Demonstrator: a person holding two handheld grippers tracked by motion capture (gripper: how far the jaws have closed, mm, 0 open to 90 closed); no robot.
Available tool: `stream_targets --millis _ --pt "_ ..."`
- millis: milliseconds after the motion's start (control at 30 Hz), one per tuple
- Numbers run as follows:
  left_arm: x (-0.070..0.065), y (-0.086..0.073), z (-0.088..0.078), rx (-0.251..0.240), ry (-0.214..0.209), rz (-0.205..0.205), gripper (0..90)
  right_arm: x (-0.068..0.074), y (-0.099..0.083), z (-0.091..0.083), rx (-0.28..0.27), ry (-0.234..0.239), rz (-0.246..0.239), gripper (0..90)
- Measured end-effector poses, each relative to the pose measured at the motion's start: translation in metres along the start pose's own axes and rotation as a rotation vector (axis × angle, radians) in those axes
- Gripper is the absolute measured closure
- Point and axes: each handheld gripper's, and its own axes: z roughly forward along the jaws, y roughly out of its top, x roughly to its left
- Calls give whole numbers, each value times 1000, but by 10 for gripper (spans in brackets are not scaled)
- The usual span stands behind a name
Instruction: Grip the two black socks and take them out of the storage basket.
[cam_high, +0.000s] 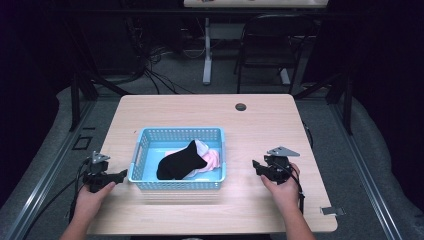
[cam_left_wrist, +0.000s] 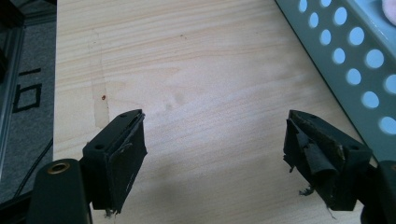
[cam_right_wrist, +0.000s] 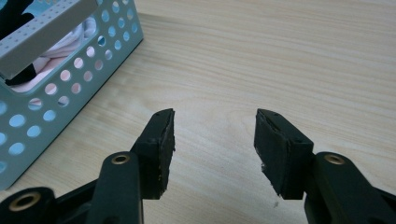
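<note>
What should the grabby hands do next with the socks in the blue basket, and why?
Probably the right gripper should reach over the basket's rim toward the black sock, which lies on top of the pink and white ones. Both grippers are open and hold nothing, resting beside the basket on the table.

I work at a light wooden table (cam_high: 260, 117) with a dark round grommet (cam_high: 241, 107) near its far edge. Beyond the table stand a black folding chair (cam_high: 267, 45) and a white desk leg (cam_high: 207, 50); cables (cam_high: 155, 70) trail over grey carpet (cam_high: 175, 82). The surroundings beyond the table are dark.
</note>
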Motion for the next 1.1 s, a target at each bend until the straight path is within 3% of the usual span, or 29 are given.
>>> stream_targets --millis 367,667,867,967,1100 --pt "0 0 -1 -1 -1 -2 209 3 1 -2 -9 -8 -23 503" --pt "-1 1 -1 3 -1 4 209 6 2 -4 -16 30 -35 517" --pt "0 0 -1 2 3 6 209 8 7 -5 -9 39 -41 481" --pt "-1 0 -1 2 4 4 209 11 14 -7 -3 37 -72 462" --pt "0 0 -1 2 2 6 209 17 26 -11 -20 90 -54 425"
